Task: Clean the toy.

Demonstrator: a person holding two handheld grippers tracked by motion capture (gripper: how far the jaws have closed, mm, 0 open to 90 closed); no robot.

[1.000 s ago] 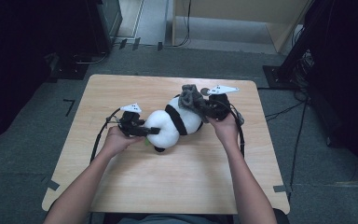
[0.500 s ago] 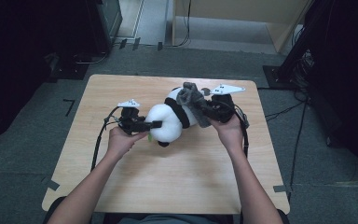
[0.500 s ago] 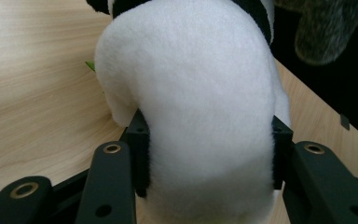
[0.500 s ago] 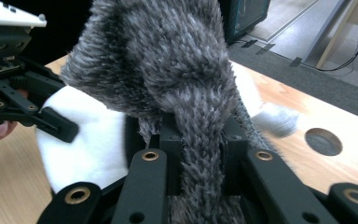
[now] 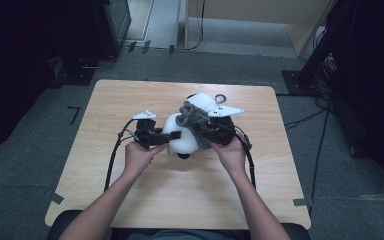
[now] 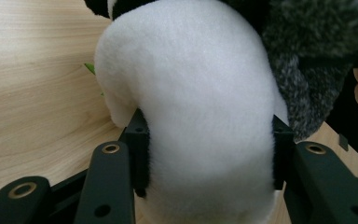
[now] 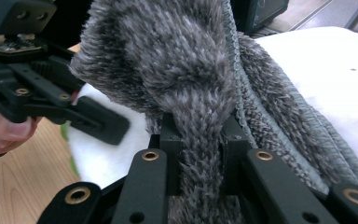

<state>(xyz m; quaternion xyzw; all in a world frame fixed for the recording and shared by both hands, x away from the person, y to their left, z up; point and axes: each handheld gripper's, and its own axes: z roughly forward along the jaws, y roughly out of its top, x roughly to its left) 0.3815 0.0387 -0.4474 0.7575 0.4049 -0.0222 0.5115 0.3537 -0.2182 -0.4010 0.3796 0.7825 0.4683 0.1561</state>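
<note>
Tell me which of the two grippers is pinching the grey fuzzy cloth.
The right gripper: its fingers squeeze a fold of the grey cloth, while the left gripper clamps the plush toy's white body.

Looks like a lab or recording studio: lone wooden table point(image 5: 190, 200) w/ tape marks on grey carpet floor point(image 5: 25, 195), black equipment racks point(image 5: 115, 20) and cables point(image 5: 320, 145) around, dark surroundings, prob. curtains.

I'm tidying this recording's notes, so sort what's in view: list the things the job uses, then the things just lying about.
In use:
- plush panda, clamped in the left gripper
- grey fuzzy scarf, pinched in the right gripper, draped around the panda

Lying about:
- wooden table, just the work surface
- cables on the floor
- tape marks on the floor
</note>
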